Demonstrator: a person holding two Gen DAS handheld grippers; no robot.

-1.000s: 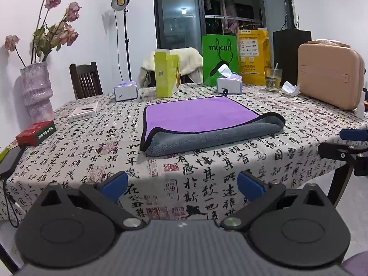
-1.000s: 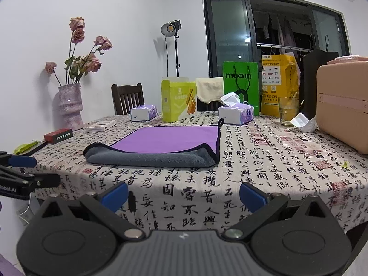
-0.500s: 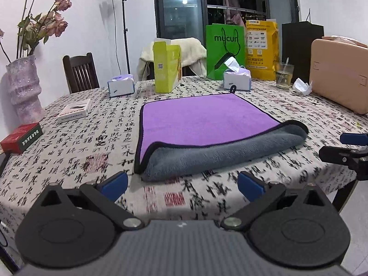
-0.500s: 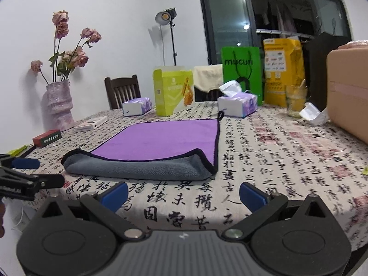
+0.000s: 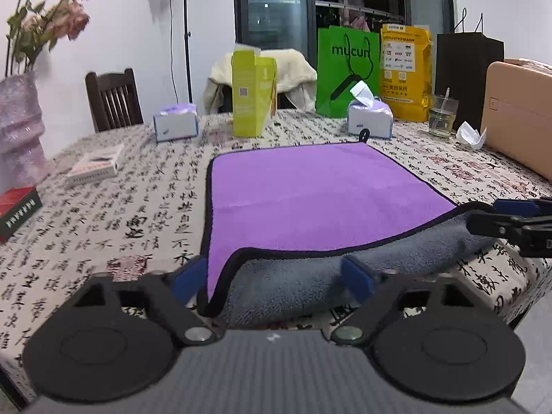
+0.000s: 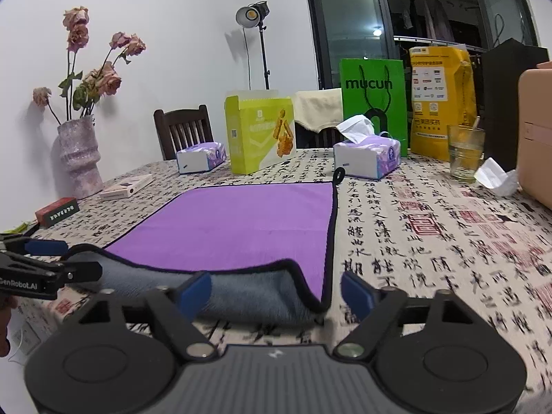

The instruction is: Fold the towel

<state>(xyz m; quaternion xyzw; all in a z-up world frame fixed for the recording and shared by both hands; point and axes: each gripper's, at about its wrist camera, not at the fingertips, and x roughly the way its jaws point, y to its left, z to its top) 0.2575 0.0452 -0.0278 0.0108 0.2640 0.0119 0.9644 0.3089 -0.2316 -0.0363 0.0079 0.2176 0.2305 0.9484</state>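
White walls [image 6: 172, 17]. Studio lamp [image 6: 253, 13] on a stand, lit, beside a dark glass sliding door [image 6: 348, 27]; possibly hanging clothes behind it, too dim to confirm. Dark wooden chair [image 6: 183, 129] at the table's [image 6: 431, 227] far side; calligraphy-print tablecloth [image 5: 103, 214].

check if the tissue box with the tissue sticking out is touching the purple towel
Apart: the right wrist view shows patterned tablecloth between the tissue box and the towel.
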